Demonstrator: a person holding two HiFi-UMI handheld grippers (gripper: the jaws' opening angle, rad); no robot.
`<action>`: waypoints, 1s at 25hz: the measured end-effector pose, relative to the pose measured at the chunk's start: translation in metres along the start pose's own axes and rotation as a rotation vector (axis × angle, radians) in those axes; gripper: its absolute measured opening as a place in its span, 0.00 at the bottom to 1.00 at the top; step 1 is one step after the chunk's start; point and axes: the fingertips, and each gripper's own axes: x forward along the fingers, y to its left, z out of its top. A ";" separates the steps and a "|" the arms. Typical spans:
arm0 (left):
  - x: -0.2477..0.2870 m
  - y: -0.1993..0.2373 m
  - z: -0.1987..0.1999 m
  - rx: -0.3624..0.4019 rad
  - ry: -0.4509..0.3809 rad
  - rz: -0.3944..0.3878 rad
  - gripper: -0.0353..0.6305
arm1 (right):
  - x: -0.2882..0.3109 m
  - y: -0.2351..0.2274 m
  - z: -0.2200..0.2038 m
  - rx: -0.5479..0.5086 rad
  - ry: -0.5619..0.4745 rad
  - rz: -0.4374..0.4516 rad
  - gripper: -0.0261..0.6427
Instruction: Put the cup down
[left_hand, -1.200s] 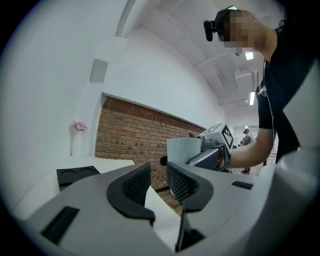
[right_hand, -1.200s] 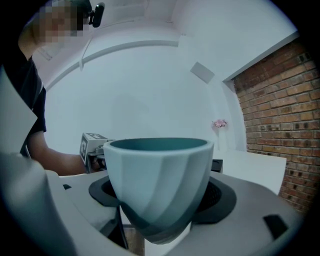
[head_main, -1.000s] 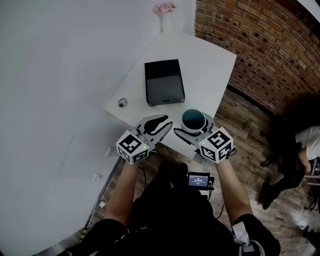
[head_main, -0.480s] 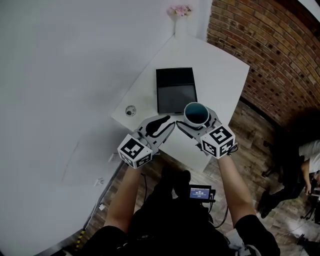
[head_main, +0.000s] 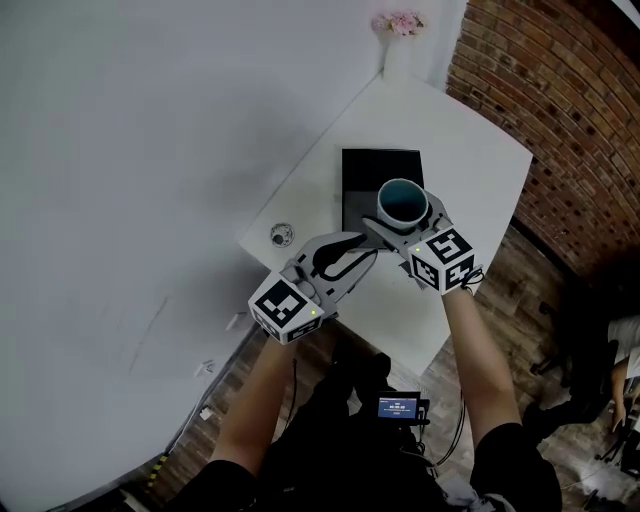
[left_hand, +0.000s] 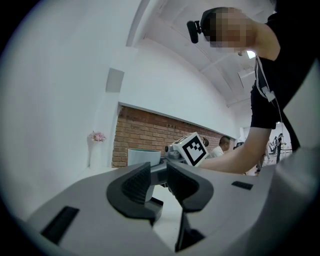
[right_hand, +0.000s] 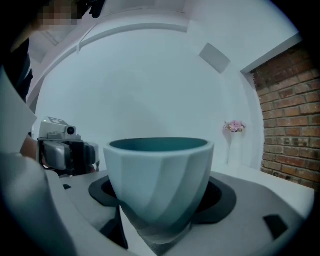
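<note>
My right gripper (head_main: 403, 212) is shut on a pale faceted cup (head_main: 402, 200) with a teal inside and holds it upright. In the head view the cup overlaps the near right corner of a black box (head_main: 365, 170) on the white table (head_main: 470, 160). The right gripper view shows the cup (right_hand: 160, 185) filling the space between both black pads. My left gripper (head_main: 358, 250) is just left of the cup, over the table's near part. Its jaws stand close together with a narrow gap and nothing between them (left_hand: 159, 172). The cup (left_hand: 144, 156) shows beyond them.
A white vase of pink flowers (head_main: 400, 30) stands at the table's far corner against the white wall. A small round object (head_main: 282, 235) lies near the table's left edge. A brick wall (head_main: 560, 100) runs along the right, with wooden floor below it.
Both grippers have moved forward from the table's near edge to over the table. The cup has travelled with the right gripper up to the black box's near corner.
</note>
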 end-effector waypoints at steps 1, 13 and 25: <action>0.000 0.004 -0.002 -0.002 0.002 0.002 0.19 | 0.007 -0.005 0.000 0.005 -0.003 -0.003 0.63; 0.007 0.042 0.000 0.004 -0.035 0.027 0.19 | 0.089 -0.062 -0.001 0.007 -0.010 -0.045 0.63; -0.001 0.072 -0.010 -0.003 -0.059 0.051 0.19 | 0.147 -0.094 -0.015 0.084 0.010 -0.080 0.63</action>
